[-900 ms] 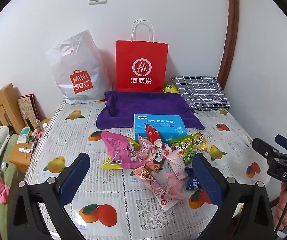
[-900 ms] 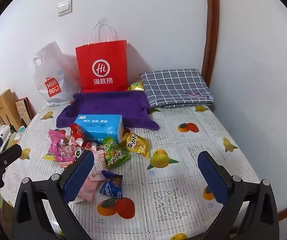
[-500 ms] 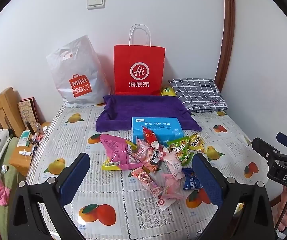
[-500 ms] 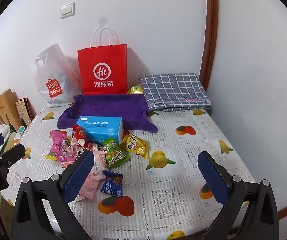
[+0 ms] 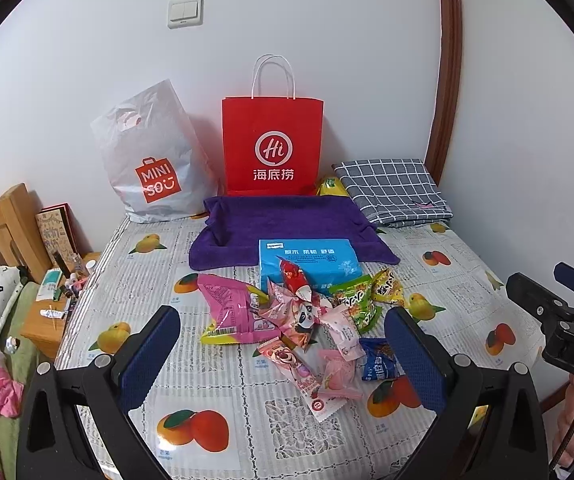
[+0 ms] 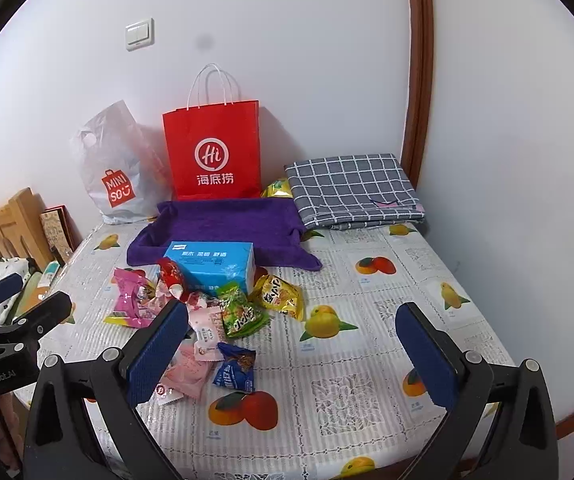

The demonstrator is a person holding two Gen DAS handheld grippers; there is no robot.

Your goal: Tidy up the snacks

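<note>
**Both grippers spread, snack pile untouched**

Left gripper (image 5: 283, 344): blue-padded jaws spread wide, nothing between the pads, hovering over the near edge of the pile. Right gripper (image 6: 293, 344): jaws equally spread and empty, over bare fruit-print tablecloth (image 6: 367, 380) to the right of the pile.

Pile location: centre of the table, just near of the light-blue tissue pack (image 5: 307, 260), which lies on the near edge of the purple cloth-lined tray (image 5: 283, 216).

Count of loose packets, as far as overlap allows, about nine:
- large pink foil bag (image 5: 227, 312), left side, 1
- red wrapped sweet (image 5: 293, 276), leaning on the tissue pack, 1
- pink panda-print wrapper (image 5: 299, 316), 1
- pink bear-print stick pack (image 5: 287, 360), 1
- pale pink wrappers (image 5: 339, 372), 2
- green crisp packet (image 5: 357, 304), 1
- yellow-orange crisp packet (image 5: 387, 288), 1
- dark blue biscuit packet (image 5: 379, 364), nearest right, 1

One more yellow packet (image 5: 331, 186) sits far back, between the red paper carrier bag (image 5: 273, 148) and the folded grey checked cloth (image 5: 391, 188). White plastic shopping bag (image 5: 151, 160) stands far left.

Progress: judged at the very start. Tray holds no snacks; every packet remains to be moved.
</note>
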